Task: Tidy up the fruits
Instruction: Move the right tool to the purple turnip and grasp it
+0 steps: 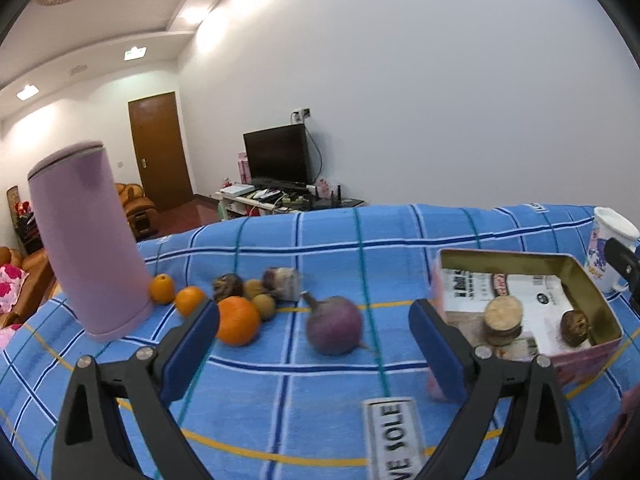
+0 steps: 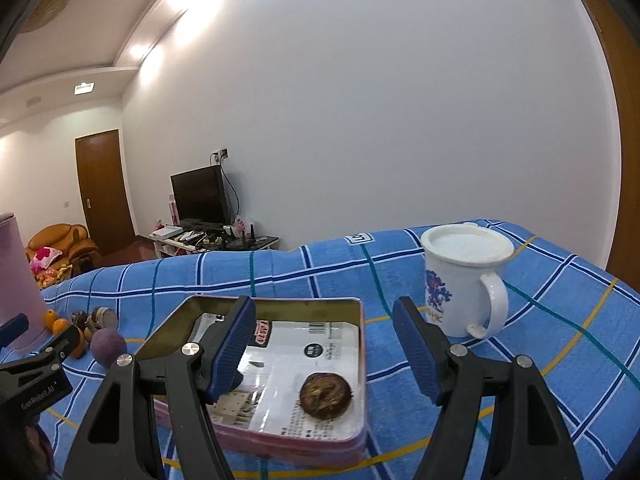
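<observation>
Left wrist view: left tool [image 1: 314,330] released, empty; purple fruit [image 1: 335,325] just ahead between fingers, could roll if nudged. Right tool [image 2: 324,344] released, empty, over tin [image 2: 362,344].

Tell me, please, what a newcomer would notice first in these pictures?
The blue checked cloth fills both views. On it, the tin stands to the right holding a few brown pieces, with the mug behind it. To the left, oranges and a purple bulb lie loose beside the tall lilac canister.
</observation>
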